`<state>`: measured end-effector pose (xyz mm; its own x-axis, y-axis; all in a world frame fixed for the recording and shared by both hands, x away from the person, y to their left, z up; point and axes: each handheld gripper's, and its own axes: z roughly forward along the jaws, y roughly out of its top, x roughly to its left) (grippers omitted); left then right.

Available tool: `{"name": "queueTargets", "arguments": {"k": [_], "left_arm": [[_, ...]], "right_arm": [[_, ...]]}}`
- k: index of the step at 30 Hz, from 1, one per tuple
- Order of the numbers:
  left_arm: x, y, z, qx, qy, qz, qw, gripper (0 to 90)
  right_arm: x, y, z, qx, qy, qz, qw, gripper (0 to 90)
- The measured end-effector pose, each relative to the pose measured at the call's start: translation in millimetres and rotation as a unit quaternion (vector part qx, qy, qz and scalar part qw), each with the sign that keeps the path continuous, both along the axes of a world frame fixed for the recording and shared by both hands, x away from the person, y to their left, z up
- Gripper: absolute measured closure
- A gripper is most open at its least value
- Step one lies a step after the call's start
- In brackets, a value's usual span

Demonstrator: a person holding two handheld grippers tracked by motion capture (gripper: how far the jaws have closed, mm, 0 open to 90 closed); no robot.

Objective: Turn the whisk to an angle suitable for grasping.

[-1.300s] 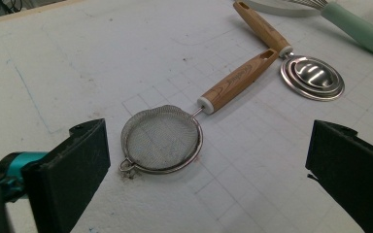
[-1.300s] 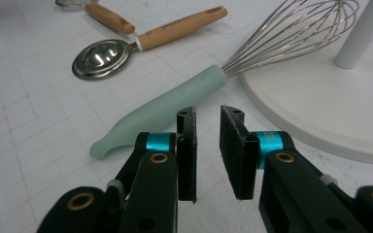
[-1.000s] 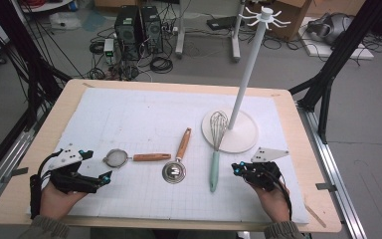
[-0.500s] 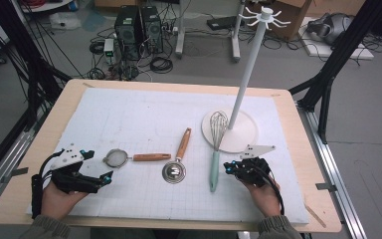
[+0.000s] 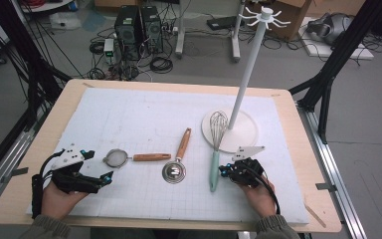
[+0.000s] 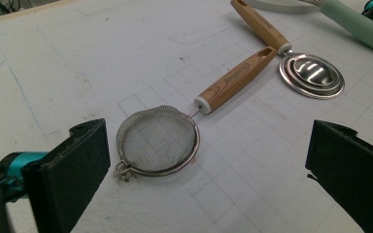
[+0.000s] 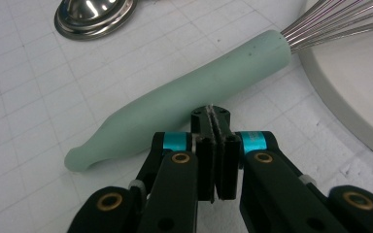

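The right gripper point(image 7: 212, 112) has its black jaws clenched together on nothing, tips just beside the smooth mint-green rubbery handle of the wire whisk point(image 7: 184, 111), which lies across the frame's middle on the gridded white foam mat point(image 7: 24, 73). At lower left of the high view, the left gripper point(image 5: 107, 175) stands released near the round steel mesh strainer with a wooden handle point(image 6: 158, 141).

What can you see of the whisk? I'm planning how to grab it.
The whisk has a pale green, smooth handle and a steel wire head. It lies flat on the white mat, its wires resting over the rim of the stand's round white base. The shut right gripper sits at the handle, which shows no grip on it.
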<state>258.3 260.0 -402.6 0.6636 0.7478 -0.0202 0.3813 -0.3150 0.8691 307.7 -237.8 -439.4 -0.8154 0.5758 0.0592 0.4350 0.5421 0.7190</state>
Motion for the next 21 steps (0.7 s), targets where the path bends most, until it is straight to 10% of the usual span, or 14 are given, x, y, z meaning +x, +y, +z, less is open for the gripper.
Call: {"name": "queueTargets", "arguments": {"k": [21], "left_arm": [[-0.4, 0.4, 0.6, 0.002, -0.002, 0.0, 1.0, 2.7]], "right_arm": [[-1.2, 7.1, -2.6, -0.009, 0.005, 0.013, 0.9999, 89.3]]}}
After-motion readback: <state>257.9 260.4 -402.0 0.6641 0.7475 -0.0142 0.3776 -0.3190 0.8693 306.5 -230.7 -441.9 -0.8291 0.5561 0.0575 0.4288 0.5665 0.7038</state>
